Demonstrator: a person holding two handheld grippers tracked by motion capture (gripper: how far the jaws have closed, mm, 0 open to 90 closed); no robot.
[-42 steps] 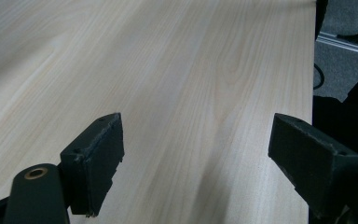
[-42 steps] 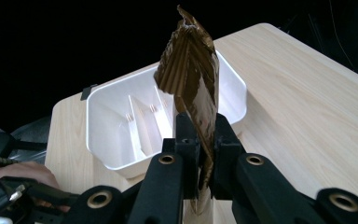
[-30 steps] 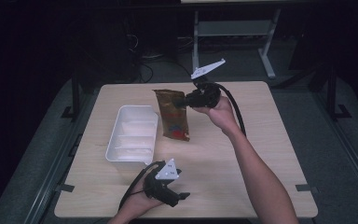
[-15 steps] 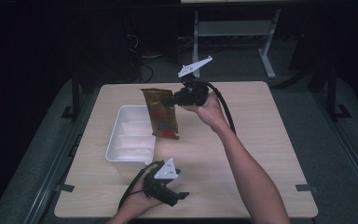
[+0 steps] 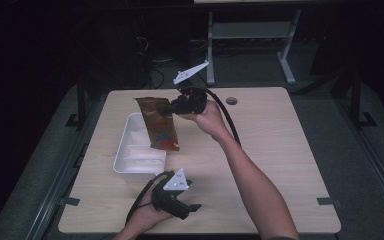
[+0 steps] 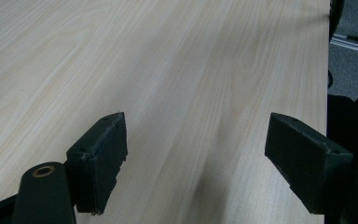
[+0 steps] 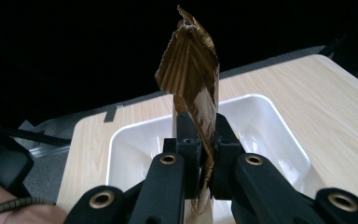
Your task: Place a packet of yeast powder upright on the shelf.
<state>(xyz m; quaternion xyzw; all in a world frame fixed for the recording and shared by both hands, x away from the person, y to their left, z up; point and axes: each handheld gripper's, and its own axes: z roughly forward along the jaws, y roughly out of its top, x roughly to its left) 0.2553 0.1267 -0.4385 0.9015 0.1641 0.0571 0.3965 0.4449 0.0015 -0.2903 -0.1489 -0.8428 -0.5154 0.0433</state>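
Since a second ago, my right gripper (image 5: 172, 107) has carried the brown snack pouch (image 5: 159, 123) leftward across the wooden table (image 5: 275, 145), from over bare tabletop to above the near right edge of the white plastic tray (image 5: 130, 159); my left gripper (image 5: 192, 207) has stayed where it was at the near edge.

Largest first: the table is pale wood grain, with a small round grommet hole (image 5: 231, 101) near its far edge. A dark floor and a metal frame (image 5: 250, 32) lie beyond it.

The tray sits left of centre, rectangular with rounded corners, glossy and shallow. In the right gripper view its white basin (image 7: 265, 130) lies directly behind and below the pouch.

The pouch hangs roughly upright from my right gripper, its lower end with red print overlapping the tray's right rim in the high view. From the right gripper view I see it edge-on (image 7: 191, 70): crinkled, metallic brown, with a ribbed, torn-looking top seal. My right jaws are nearly closed, pinching the pouch between them partway down its side, clear of the table.

My left gripper rests low over the table near my body, jaws spread wide with nothing between them, bare wood (image 6: 177, 70) showing through the gap. Its cable (image 5: 137, 205) trails back towards me.
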